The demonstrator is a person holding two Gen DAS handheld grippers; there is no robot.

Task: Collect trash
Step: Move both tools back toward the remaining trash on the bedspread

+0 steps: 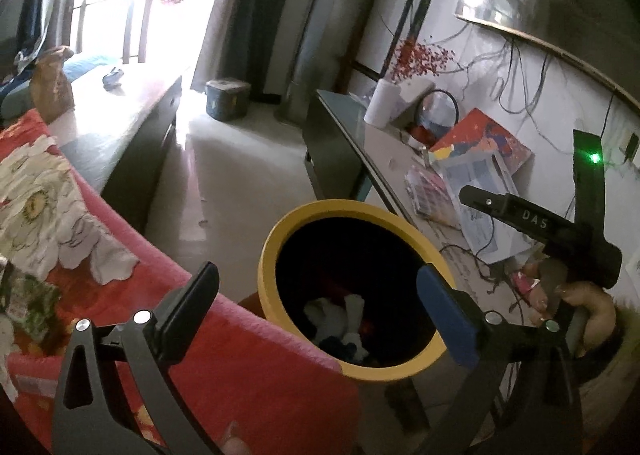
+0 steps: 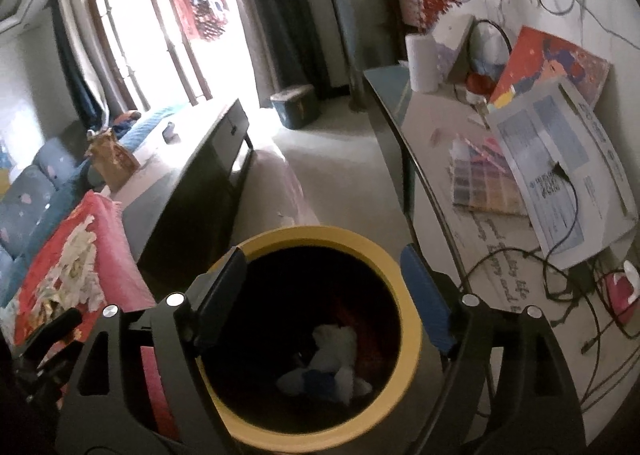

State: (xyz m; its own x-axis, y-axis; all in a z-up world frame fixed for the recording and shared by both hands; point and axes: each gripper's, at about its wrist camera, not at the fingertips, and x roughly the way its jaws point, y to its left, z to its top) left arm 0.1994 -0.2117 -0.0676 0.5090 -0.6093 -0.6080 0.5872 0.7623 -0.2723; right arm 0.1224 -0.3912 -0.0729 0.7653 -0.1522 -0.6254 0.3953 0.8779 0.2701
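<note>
1. The bin, yellow-rimmed, stands on the floor between the red cloth and the desk.
2. White and blue scraps lie at its bottom: some trash is collected.
3. Both tongs, left gripper and right gripper, hang over the bin, jaws wide apart, holding nothing.
4. Judged remaining: torn white paper on the cloth.
</note>
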